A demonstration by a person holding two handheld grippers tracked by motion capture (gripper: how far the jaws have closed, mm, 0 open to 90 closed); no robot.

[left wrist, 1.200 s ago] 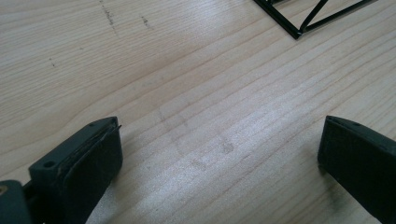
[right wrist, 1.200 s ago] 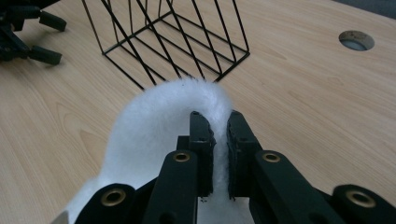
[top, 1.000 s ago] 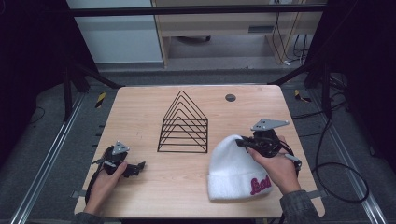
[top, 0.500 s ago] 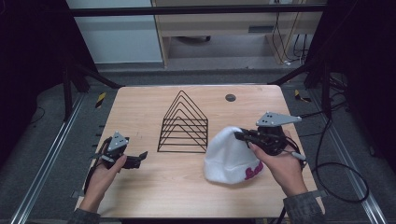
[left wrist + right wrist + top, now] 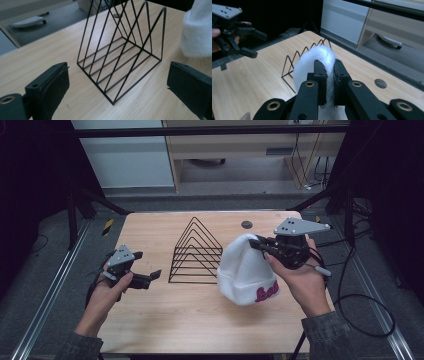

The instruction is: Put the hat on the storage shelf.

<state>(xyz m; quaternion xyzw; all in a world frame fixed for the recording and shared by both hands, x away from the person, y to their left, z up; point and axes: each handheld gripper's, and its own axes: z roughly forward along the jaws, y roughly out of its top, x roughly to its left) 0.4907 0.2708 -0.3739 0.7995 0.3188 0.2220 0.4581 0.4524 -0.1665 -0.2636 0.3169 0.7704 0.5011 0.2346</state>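
High view puts my right hand-held gripper (image 5: pixel 260 245) at about 3 o'clock on the bench (image 5: pixel 150 320), its jaws pinched on the crown of a white knit beanie (image 5: pixel 245 275) with pink lettering on the cuff. The beanie hangs lifted, its cuff low near the wood, just beside the right edge of the black wire file rack (image 5: pixel 196 251) that stands at centre. The right gripper view confirms the pinch: both jaws press on a thin fold of white knit (image 5: pixel 322 57).

My left hand-held gripper (image 5: pixel 150 277) sits at 9 o'clock with jaws spread wide and nothing between them; its own view looks straight at the rack (image 5: pixel 120 50), with the beanie's edge (image 5: pixel 197 30) at 2 o'clock.

My worry is the grip: only a small fold is caught, so the stretchy knit could slip free if I swing fast. The dangling cuff could also snag on a wire tip and drag the light rack across the wood.

The rack's slots hold nothing at present.
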